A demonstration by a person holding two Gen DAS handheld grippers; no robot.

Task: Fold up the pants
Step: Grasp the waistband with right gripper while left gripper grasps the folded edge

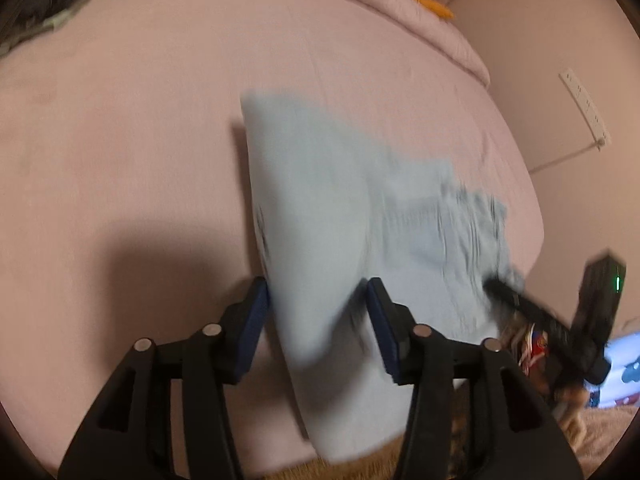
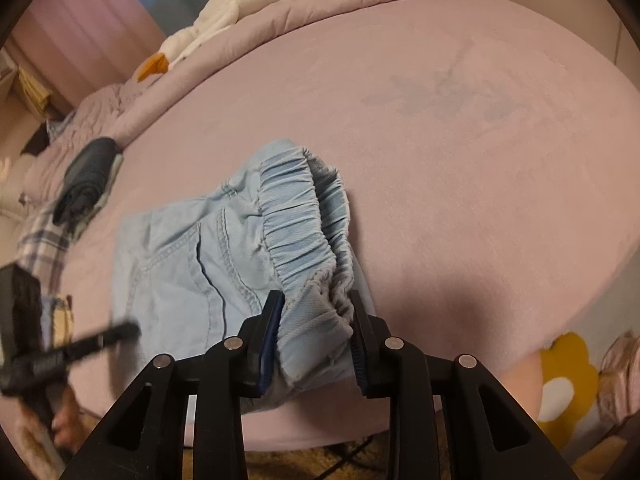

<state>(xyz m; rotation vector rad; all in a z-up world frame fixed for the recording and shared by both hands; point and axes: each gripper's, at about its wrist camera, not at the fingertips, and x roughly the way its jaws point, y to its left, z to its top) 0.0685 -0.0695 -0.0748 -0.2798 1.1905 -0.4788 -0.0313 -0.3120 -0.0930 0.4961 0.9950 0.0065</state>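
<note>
Light-blue pants (image 2: 208, 256) are laid on the pink bed (image 2: 460, 140), near its front edge. The elastic waistband (image 2: 304, 224) is pinched between the pads of the right gripper (image 2: 316, 340) — likely kept raised so the fold can be carried over. The left gripper (image 1: 318, 328) straddles the folded leg end; its jaws appear apart, cloth between but not clamped — the frame is blurred. Another folded dark garment (image 2: 86, 178) lies well apart.

Left gripper (image 1: 316, 320) angled downward, jaws partly apart with light blue cloth between the blue pads, the left pad at the fabric's edge. Right gripper (image 2: 316, 332) angled downward, jaws narrow, pads pressed on a gathered fabric band.
</note>
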